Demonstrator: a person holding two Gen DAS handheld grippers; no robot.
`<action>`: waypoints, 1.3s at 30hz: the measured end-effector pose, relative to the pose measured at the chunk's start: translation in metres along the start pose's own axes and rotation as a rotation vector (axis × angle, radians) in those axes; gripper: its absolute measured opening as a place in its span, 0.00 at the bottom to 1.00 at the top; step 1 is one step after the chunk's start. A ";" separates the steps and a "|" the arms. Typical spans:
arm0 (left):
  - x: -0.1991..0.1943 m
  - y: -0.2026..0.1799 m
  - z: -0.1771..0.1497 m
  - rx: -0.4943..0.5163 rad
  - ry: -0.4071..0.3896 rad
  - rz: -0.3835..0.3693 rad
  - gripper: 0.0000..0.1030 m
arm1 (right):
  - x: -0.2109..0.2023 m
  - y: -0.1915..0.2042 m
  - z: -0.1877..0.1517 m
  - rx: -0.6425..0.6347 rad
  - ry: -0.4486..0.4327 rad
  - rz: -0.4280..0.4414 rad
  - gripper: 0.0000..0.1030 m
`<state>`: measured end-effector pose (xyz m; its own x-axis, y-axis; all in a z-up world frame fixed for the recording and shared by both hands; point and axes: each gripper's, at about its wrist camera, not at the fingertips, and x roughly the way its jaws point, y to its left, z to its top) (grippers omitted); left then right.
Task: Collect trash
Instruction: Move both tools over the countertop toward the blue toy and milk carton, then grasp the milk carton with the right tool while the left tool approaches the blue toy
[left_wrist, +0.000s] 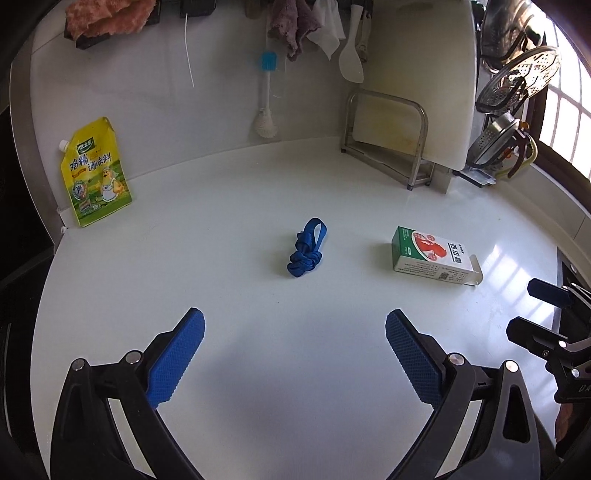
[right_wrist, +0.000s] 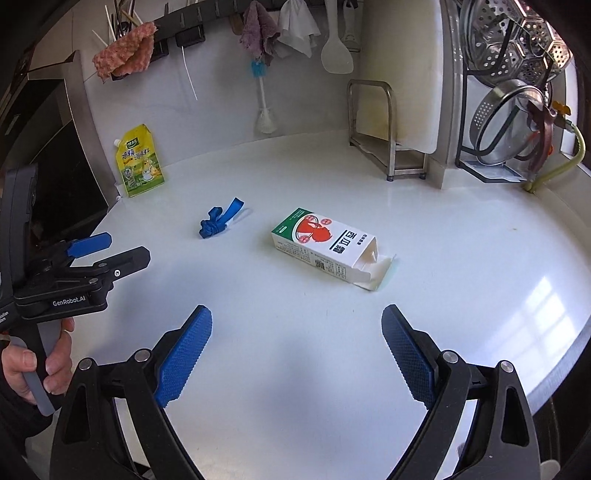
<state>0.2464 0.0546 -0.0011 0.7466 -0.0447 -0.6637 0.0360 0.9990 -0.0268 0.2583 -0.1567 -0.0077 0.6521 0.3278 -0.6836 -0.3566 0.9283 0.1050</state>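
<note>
A knotted blue strap (left_wrist: 306, 248) (right_wrist: 218, 224) lies in the middle of the white counter (left_wrist: 258, 369) (right_wrist: 295, 369). To its right lies an empty green, white and red carton (left_wrist: 434, 255) (right_wrist: 325, 245), its open flap end turned right. My left gripper (left_wrist: 294, 325) hovers open above the counter, short of the strap, nothing between its blue pads. Equally open and empty, my right gripper (right_wrist: 296, 321) sits short of the carton. In the right wrist view the left gripper (right_wrist: 110, 251) shows at the left edge, held by a hand (right_wrist: 40, 365).
A yellow seasoning pouch (left_wrist: 95, 173) (right_wrist: 140, 162) leans on the back wall at left. A steel rack (left_wrist: 388, 136) (right_wrist: 384, 133) with a white cutting board stands at the back right, with steel strainers (right_wrist: 513, 122) beyond. Cloths, a brush and a spatula hang on the wall.
</note>
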 end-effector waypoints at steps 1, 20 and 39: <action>0.006 0.001 0.003 -0.005 0.009 -0.002 0.94 | 0.008 -0.002 0.005 -0.006 0.012 0.006 0.86; 0.065 0.015 0.026 -0.031 0.098 0.019 0.94 | 0.100 -0.019 0.056 -0.217 0.151 -0.004 0.86; 0.064 0.015 0.025 -0.028 0.083 -0.007 0.94 | 0.118 -0.009 0.082 -0.433 0.229 0.015 0.86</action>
<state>0.3113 0.0666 -0.0250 0.6887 -0.0523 -0.7231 0.0213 0.9984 -0.0519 0.3929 -0.1124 -0.0300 0.4984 0.2488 -0.8305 -0.6419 0.7497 -0.1607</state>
